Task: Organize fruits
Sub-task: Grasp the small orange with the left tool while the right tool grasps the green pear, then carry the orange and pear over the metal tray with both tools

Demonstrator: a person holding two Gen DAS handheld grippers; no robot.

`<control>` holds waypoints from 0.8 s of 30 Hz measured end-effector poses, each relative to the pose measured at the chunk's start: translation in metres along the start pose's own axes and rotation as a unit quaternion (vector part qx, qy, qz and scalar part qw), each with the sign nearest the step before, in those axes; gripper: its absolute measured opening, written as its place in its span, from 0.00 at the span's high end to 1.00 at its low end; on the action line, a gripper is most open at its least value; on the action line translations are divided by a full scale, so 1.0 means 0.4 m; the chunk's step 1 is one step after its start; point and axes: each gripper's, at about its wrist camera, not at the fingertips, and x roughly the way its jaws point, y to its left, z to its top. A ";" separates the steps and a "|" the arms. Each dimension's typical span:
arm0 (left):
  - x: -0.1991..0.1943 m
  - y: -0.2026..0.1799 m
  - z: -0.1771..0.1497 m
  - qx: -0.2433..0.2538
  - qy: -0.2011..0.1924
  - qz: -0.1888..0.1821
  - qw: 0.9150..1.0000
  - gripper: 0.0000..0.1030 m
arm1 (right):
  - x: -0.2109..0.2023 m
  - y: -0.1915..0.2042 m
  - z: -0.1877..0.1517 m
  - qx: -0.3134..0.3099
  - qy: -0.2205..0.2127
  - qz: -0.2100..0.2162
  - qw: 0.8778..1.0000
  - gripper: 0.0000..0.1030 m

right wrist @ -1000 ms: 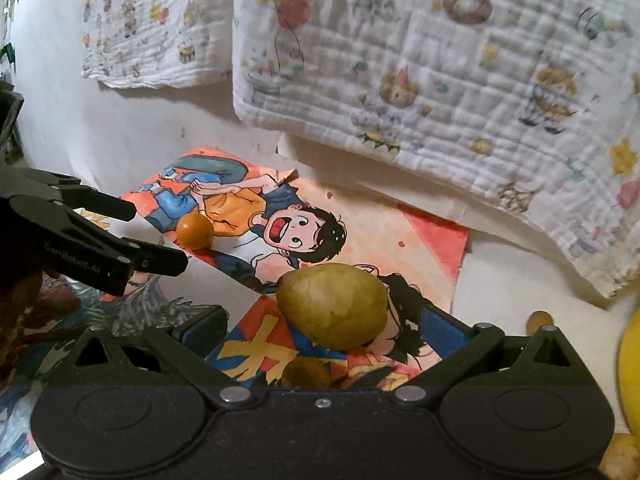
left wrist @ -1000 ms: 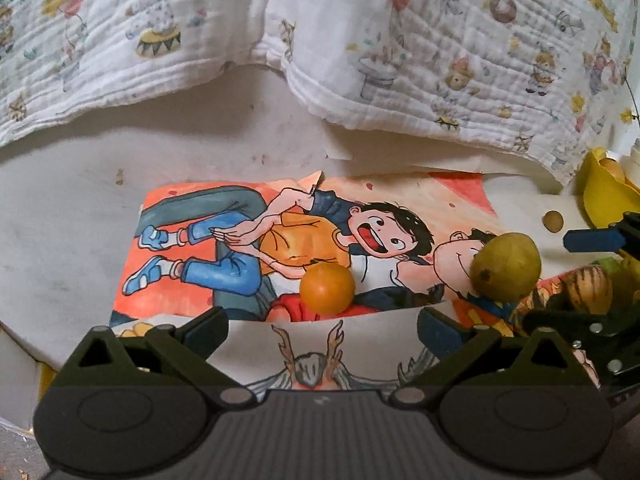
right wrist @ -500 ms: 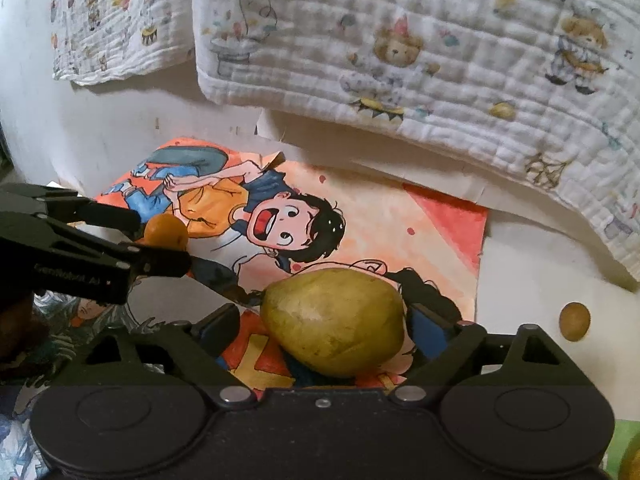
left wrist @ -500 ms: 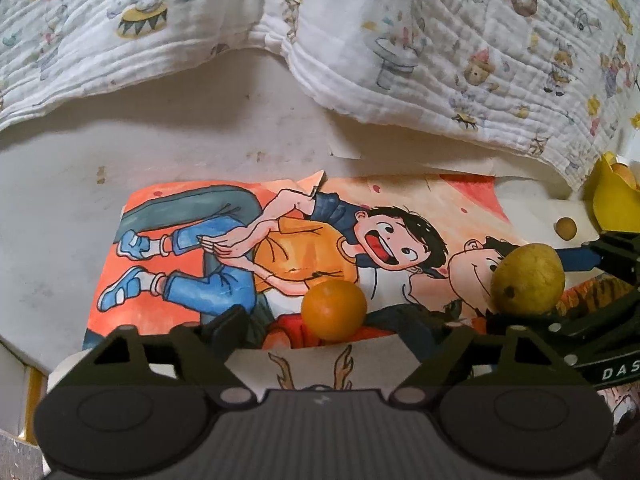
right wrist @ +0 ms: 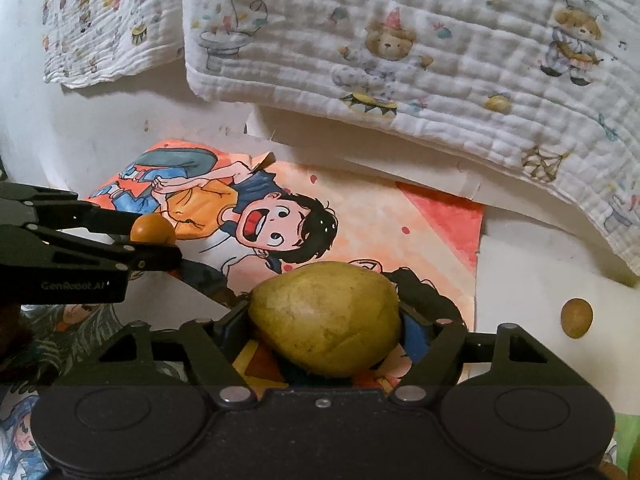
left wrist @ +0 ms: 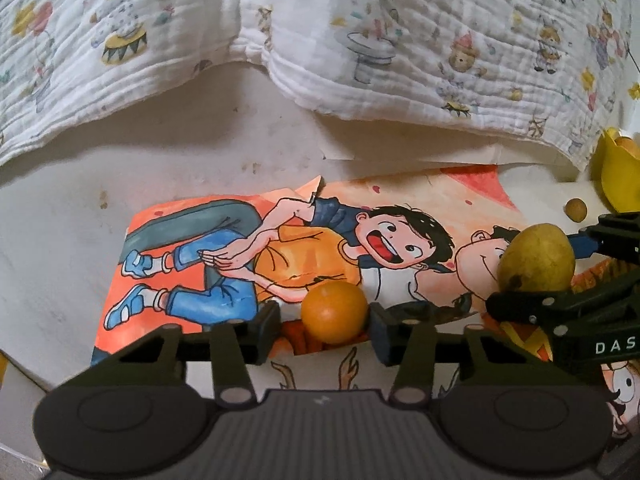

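Observation:
An orange (left wrist: 334, 312) lies on a cartoon poster (left wrist: 240, 248) between the fingers of my left gripper (left wrist: 324, 326); the jaws have closed in on it and the right pad touches it. It also shows in the right wrist view (right wrist: 152, 229) inside the left gripper (right wrist: 160, 240). My right gripper (right wrist: 325, 322) is shut on a yellow-green pear (right wrist: 326, 316), which also shows in the left wrist view (left wrist: 536, 258) at the right.
A printed muslin blanket (left wrist: 360, 32) hangs along the back. A yellow bowl (left wrist: 618, 172) with fruit stands at far right. A small brown round fruit (right wrist: 576, 317) lies on white paper right of the poster. More posters lie in front.
Both grippers have moved forward and narrowed: the left around the orange, the right onto the pear until it grips it.

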 end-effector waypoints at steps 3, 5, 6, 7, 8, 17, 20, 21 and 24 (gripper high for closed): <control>0.001 -0.005 0.002 0.000 0.001 -0.001 1.000 0.64 | 0.000 -0.001 0.000 0.002 -0.002 -0.001 1.000 0.27; 0.001 -0.009 0.001 0.004 0.001 0.001 1.000 0.64 | -0.001 -0.003 -0.001 0.005 -0.003 0.001 1.000 0.27; 0.001 -0.009 0.001 0.005 0.001 0.000 1.000 0.64 | -0.001 -0.005 -0.002 0.007 -0.003 0.002 1.000 0.28; -0.001 -0.009 0.001 0.004 0.001 -0.003 1.000 0.64 | -0.001 -0.007 -0.003 0.009 -0.004 0.004 1.000 0.28; -0.004 -0.009 0.000 0.002 0.001 -0.008 1.000 0.64 | -0.003 -0.008 -0.004 0.011 -0.004 0.005 1.000 0.28; -0.036 -0.019 -0.003 -0.004 0.004 -0.023 1.000 0.64 | -0.033 0.007 -0.012 0.008 -0.026 0.021 0.999 0.28; -0.056 -0.022 0.000 -0.003 -0.001 -0.023 1.000 0.64 | -0.059 0.011 -0.010 0.007 -0.032 0.026 0.999 0.28; -0.065 -0.024 0.000 -0.003 -0.002 -0.024 1.000 0.64 | -0.069 0.012 -0.010 0.006 -0.035 0.028 0.999 0.28; -0.091 -0.033 0.002 -0.004 -0.005 -0.027 1.000 0.64 | -0.102 0.015 -0.011 0.004 -0.041 0.030 0.999 0.28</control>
